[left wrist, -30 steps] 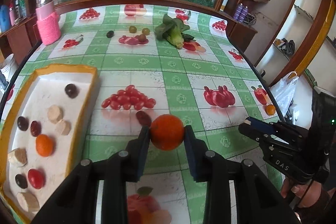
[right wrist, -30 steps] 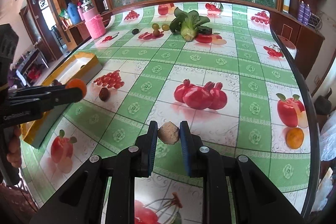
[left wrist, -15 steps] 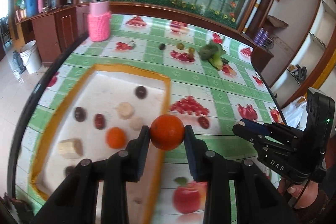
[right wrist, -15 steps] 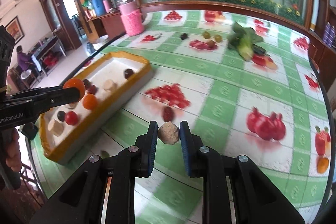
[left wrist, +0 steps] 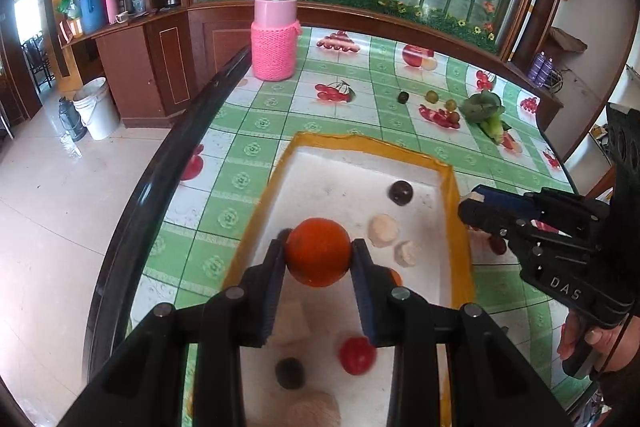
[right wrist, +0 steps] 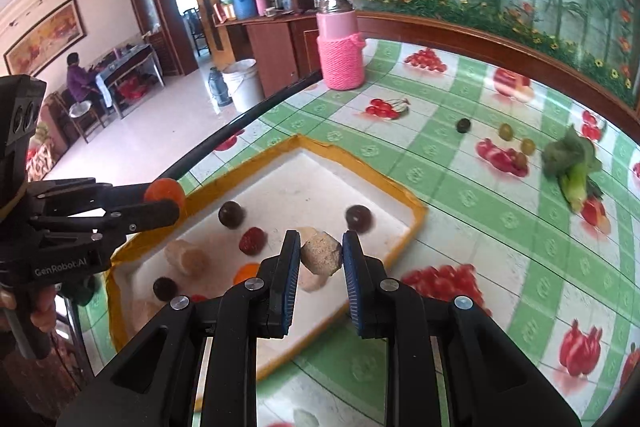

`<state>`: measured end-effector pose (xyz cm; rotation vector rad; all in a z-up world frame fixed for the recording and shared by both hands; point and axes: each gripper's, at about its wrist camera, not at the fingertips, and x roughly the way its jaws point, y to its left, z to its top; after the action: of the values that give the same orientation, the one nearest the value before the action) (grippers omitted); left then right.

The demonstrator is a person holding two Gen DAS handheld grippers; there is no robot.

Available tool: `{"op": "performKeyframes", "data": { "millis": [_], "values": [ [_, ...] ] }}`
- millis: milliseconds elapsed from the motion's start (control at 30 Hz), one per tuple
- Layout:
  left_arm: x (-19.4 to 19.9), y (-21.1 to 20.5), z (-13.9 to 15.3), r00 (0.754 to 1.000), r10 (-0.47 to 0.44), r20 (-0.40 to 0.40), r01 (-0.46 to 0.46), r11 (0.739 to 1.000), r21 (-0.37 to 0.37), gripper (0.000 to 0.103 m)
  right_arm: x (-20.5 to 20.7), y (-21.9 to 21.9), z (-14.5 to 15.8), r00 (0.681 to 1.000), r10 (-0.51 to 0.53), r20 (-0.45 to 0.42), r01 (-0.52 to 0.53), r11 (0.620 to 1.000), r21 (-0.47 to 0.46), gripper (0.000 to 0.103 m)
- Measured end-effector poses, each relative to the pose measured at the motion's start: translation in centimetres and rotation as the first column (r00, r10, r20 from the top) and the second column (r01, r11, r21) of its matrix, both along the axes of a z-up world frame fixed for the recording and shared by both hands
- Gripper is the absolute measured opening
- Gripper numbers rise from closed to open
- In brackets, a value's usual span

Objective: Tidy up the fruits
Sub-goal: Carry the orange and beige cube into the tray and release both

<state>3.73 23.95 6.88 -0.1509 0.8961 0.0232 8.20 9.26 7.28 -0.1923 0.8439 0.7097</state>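
My left gripper [left wrist: 318, 253] is shut on an orange fruit [left wrist: 318, 251] and hangs over the white tray with a yellow rim [left wrist: 360, 143]. In the right wrist view my right gripper [right wrist: 321, 253] is shut on a small tan, rough fruit [right wrist: 321, 253] above the same tray [right wrist: 416, 213]. Several small fruits lie in the tray: dark ones [left wrist: 401, 193], pale ones [left wrist: 383, 230], a red one [left wrist: 356, 354]. The left gripper with its orange [right wrist: 165, 190] shows at the left of the right wrist view; the right gripper [left wrist: 472, 213] reaches in from the right of the left wrist view.
A pink knit-covered flask [left wrist: 274, 33] stands at the table's far corner. Loose grapes [right wrist: 506, 131], a dark fruit [right wrist: 463, 125] and a leafy green vegetable [right wrist: 572, 163] lie beyond the tray. The table's dark edge [left wrist: 168, 167] runs along the left; a person sits far off.
Both grippers have swung left across the table, from the open cloth to above the tray, each keeping hold of its fruit.
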Motion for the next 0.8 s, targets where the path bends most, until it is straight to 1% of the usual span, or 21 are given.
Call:
{"op": "performKeyframes", "data": {
  "millis": [100,200,467,533,633,800],
  "values": [
    [1.4,0.7,-0.5,1.000,-0.002,-0.011,0.002,1.000,-0.002,0.036,0.8,1.4,-0.9,1.000,0.008,-0.021,-0.009,1.000,-0.013,0.021],
    [2.8,1.0,-1.1,1.000,-0.010,-0.022,0.010,1.000,-0.012,0.036,0.8,1.9,-1.6,0.999,0.016,-0.042,-0.017,1.000,-0.016,0.021],
    [6.3,0.7,-2.9,0.997,-0.051,-0.065,0.049,0.998,-0.039,0.036,-1.7,2.4,-3.0,0.994,0.086,-0.061,-0.089,0.994,-0.063,0.021],
    [6.9,0.6,-3.3,0.996,-0.054,-0.076,0.051,0.998,-0.047,0.036,-1.8,2.4,-3.5,0.994,0.083,-0.075,-0.088,0.993,-0.073,0.021],
    [7.7,0.6,-3.9,0.995,-0.056,-0.088,0.051,0.997,-0.054,0.036,-1.6,2.1,-4.1,0.992,0.067,-0.105,-0.073,0.996,-0.056,0.021],
    [8.7,0.6,-4.6,0.993,-0.062,-0.104,0.057,0.997,-0.049,0.036,-0.3,2.0,-4.1,0.995,0.035,-0.089,-0.041,0.997,-0.068,0.021]
  ]
}}
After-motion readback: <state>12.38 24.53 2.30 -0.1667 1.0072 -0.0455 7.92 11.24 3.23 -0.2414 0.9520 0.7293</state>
